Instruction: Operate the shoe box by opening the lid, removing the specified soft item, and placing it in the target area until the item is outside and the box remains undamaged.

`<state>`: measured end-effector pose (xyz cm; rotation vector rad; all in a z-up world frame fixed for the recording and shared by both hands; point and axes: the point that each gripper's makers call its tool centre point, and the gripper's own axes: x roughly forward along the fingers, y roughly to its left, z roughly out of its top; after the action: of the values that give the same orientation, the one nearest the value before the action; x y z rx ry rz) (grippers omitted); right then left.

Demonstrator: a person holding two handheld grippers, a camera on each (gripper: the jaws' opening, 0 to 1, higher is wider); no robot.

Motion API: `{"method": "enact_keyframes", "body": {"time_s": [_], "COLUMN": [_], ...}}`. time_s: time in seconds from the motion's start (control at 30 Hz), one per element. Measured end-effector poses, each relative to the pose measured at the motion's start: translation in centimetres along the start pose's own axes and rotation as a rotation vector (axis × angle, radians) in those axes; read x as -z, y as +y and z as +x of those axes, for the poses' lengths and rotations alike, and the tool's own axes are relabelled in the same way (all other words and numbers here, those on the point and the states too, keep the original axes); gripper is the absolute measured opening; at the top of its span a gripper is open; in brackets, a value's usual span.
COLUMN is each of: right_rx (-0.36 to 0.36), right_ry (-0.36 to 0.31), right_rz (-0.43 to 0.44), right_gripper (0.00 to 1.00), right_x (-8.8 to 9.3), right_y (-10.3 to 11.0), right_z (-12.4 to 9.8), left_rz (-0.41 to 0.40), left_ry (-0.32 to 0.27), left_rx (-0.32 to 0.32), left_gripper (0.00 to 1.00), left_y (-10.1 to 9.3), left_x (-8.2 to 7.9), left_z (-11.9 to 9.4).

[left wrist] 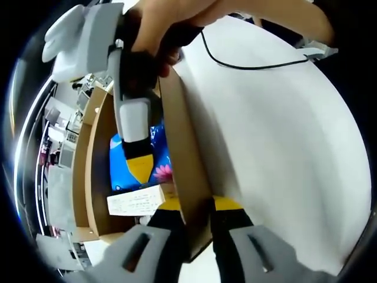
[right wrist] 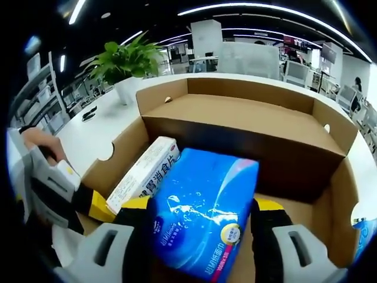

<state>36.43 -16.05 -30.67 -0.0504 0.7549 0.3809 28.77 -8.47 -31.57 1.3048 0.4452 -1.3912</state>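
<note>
We clamp the right hand-held gripper (right wrist: 200, 221) on the blue tissue pack (right wrist: 200, 212) inside the open box (right wrist: 247, 118); the left hand-held gripper (left wrist: 197, 206) pinches the box wall. Next, we judge, lift it clear.

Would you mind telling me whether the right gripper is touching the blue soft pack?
Touching: in the right gripper view, the right gripper's two jaws press against both sides of the blue soft pack.
</note>
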Motion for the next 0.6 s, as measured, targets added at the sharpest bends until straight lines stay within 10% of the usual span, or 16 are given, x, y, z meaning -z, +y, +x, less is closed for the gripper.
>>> {"method": "enact_keyframes", "body": {"time_s": [0.6], "right_rx": [0.048], "right_ry": [0.029], "right_rz": [-0.014], "right_gripper": [0.67], "right_x": [0.6], "right_y": [-3.4], "right_z": [-1.5], "left_rz": [-0.004], "left_ry": [0.004], "left_rx": [-0.003], "left_gripper": [0.14], "left_y": [0.1], "left_x": [0.1], "left_z": [0.0]}}
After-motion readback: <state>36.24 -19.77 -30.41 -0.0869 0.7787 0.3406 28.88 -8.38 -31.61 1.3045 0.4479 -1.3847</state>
